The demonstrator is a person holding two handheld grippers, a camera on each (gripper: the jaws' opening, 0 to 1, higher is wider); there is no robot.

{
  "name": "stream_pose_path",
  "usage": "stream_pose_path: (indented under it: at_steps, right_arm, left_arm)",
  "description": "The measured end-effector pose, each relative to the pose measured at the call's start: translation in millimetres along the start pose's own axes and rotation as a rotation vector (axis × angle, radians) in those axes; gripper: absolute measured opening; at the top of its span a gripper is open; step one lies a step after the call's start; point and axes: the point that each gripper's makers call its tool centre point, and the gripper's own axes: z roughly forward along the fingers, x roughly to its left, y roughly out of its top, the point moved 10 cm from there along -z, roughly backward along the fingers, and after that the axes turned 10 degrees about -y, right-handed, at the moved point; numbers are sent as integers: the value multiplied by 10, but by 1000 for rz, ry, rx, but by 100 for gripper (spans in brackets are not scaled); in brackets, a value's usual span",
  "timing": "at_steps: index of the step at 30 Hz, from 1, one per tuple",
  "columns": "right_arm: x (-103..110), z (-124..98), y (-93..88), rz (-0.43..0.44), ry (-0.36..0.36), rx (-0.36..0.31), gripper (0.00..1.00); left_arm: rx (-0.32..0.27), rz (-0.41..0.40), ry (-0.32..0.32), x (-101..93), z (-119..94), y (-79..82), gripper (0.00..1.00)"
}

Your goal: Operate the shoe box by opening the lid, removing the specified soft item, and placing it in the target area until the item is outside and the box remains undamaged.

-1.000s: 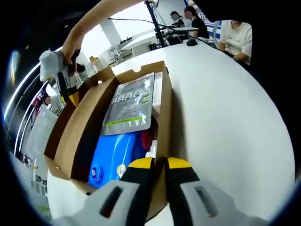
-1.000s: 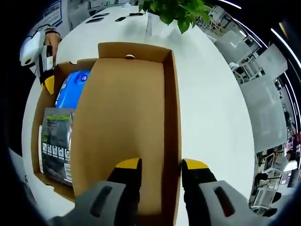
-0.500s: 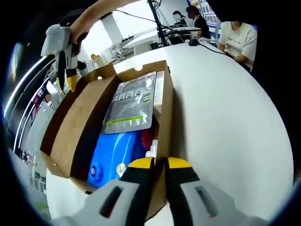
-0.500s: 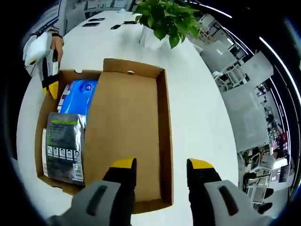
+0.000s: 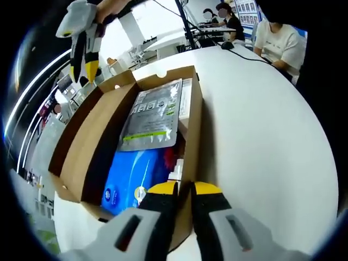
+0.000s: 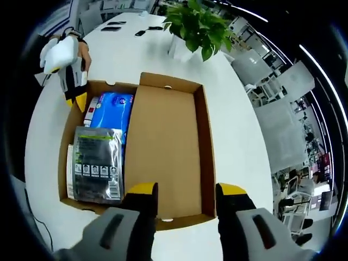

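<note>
Fingers of the left gripper (image 5: pixel 182 188) pinched the shoe box (image 6: pixel 163 157) wall while the right gripper (image 6: pixel 182 190) hovered wide, lid folded back, next reaching for the blue soft pack (image 6: pixel 111 109) inside.

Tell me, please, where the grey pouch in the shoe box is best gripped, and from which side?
Probably by its short edge near the box's end wall, coming from above. The grey pouch lies flat on top of the blue pack inside the shoe box, so only its edges offer a pinch. The right gripper is open and hangs above the box.
</note>
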Motion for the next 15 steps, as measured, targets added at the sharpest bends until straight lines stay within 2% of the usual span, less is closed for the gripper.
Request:
stream_pose_path:
  at_steps: [2, 9, 15]
  right_arm:
    - [23, -37, -4, 0, -3, 0, 43]
    - [248, -307, 71, 11, -9, -65, 44]
    - [441, -446, 106, -14, -5, -73, 45]
  left_arm:
    - [0, -1, 1, -18, -4, 6, 10]
    - [-7, -8, 6, -40, -15, 5, 10]
    - [-8, -15, 10, -40, -17, -3, 10]
